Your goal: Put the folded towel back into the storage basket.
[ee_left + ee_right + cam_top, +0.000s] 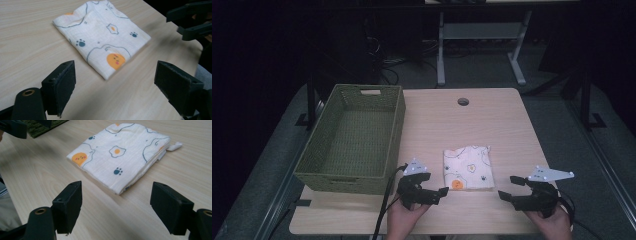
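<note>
The table point(492, 125) has a pale wood-grain top, smooth with a soft sheen. On it lies a folded cloth point(467, 167) of thin, matt, finely crinkled white fabric with printed shapes. At the table's 9 o'clock side, the basket point(324, 177) is a rough, matt green weave. The left gripper point(115, 85) and right gripper point(116, 208) look like matt black plastic, their pads point(66, 83) slightly grainy.
</note>
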The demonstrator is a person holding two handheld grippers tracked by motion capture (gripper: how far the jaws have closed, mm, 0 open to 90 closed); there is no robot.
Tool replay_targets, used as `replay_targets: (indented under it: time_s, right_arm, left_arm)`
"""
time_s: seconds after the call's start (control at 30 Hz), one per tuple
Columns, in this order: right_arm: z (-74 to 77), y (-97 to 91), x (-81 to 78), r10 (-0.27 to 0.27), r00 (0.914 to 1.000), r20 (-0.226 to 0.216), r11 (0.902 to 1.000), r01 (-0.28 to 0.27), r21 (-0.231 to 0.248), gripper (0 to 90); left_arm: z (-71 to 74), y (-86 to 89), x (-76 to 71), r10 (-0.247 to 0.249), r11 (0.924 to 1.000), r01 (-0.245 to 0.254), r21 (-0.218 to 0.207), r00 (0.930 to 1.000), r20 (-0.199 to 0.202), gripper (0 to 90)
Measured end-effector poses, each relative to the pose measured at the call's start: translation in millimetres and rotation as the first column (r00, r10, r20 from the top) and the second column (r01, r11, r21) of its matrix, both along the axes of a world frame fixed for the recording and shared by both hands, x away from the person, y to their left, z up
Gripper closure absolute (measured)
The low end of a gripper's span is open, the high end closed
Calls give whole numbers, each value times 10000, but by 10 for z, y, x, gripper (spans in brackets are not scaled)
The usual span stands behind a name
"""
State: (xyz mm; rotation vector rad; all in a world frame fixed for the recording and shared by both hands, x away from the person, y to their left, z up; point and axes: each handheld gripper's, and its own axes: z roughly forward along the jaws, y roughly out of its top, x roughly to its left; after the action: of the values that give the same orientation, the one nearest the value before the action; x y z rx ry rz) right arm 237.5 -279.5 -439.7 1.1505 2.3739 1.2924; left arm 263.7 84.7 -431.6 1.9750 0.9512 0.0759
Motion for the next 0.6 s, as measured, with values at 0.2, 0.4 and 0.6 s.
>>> replay_targets:
  time_s: [0.2, 0.4, 0.6]
  right_arm:
    - [38, 9, 122, 62, 9999, -121, 10000, -63, -44, 254]
    - [76, 20, 206, 49, 9996, -289, 9999, -53, -134, 254]
    - [144, 35, 309, 154, 9992, -369, 9996, -162, -222, 256]
  left_arm:
    - [-19, -92, 147, 55, 9999, -60, -153, 9995, -305, 176]
    - [-18, -199, 247, 135, 9997, -143, -198, 9990, -423, 177]
    - [-2, -265, 320, 239, 9993, -251, -270, 9987, -459, 177]
